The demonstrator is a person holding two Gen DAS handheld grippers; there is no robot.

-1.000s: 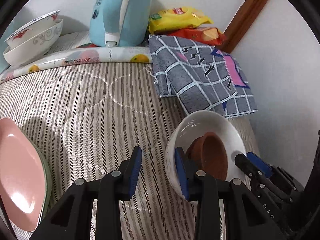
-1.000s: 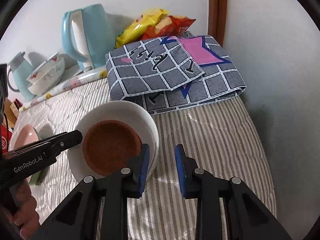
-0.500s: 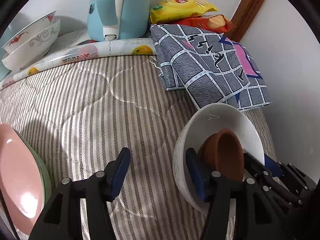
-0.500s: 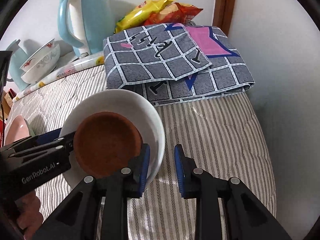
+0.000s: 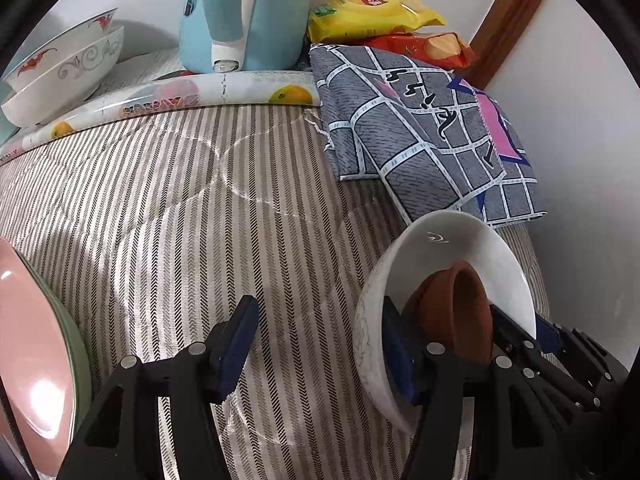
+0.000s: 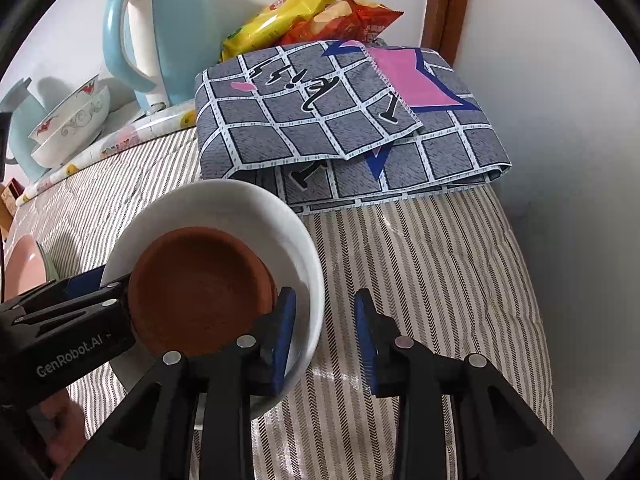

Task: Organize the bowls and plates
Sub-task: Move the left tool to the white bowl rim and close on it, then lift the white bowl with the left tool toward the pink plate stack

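Note:
A white bowl sits tilted over the striped bedding, with a brown clay dish leaning inside it. My left gripper stands open astride the bowl's near wall. Its right finger is inside by the dish, and its left finger is well clear over the bedding. My right gripper straddles the opposite rim with its jaws opening. Its left pad is inside next to the dish, and a gap shows between the rim and its right pad. The left gripper's finger reaches the dish's left edge.
A pink plate on a green one lies at the left. Two patterned bowls are stacked at the back beside a blue kettle. A folded checked cloth, snack packets and the wall close the right.
My left jaws have spread much wider, with the left finger now away from the bowl. My right jaws have parted a little off the rim. The bowl with the dish looms slightly closer.

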